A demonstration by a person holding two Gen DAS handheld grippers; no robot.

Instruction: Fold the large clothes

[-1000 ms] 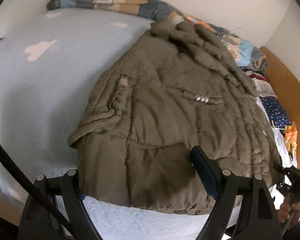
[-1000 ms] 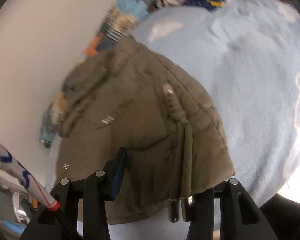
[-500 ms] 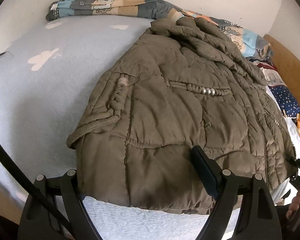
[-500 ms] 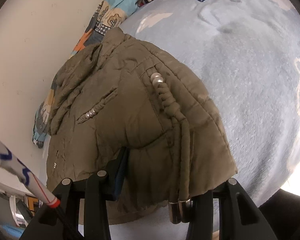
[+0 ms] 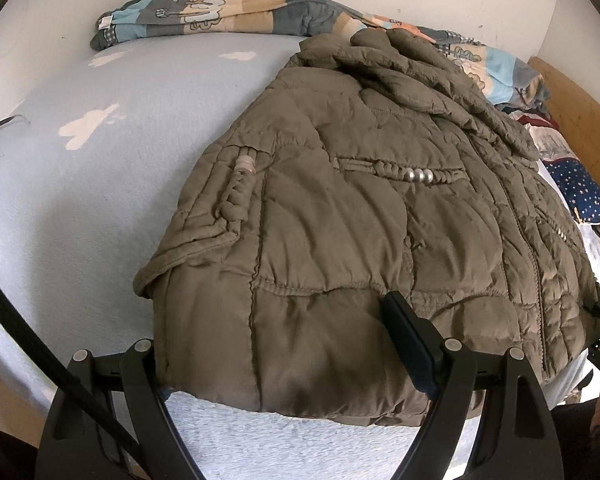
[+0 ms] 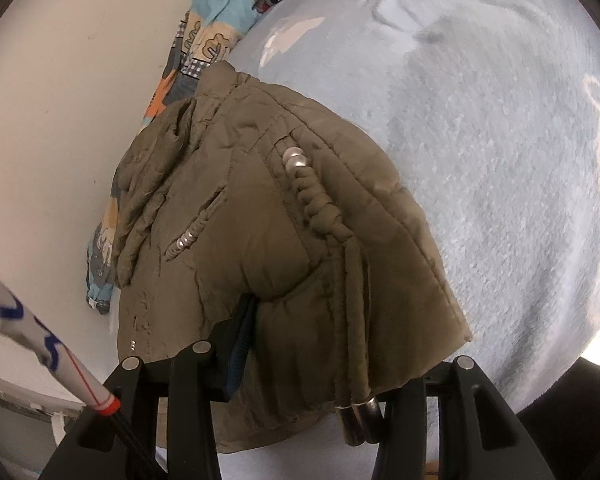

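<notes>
The jacket (image 5: pixel 340 216) was matt quilted olive cloth with shiny metal beads (image 5: pixel 418 176); beneath it, fuzzy pale-blue bedding (image 5: pixel 120 184).

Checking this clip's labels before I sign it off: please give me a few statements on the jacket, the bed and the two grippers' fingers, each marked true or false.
1. The jacket is olive-brown and quilted. True.
2. It hangs on a hanger. False: it lies on the light blue bed cover.
3. Both grippers have jacket fabric between their fingers. True: left gripper, right gripper.
4. The patterned blanket covers the jacket. False: it lies bunched along the wall behind it.
5. Metal-tipped drawcords dangle at the hem. True.
</notes>
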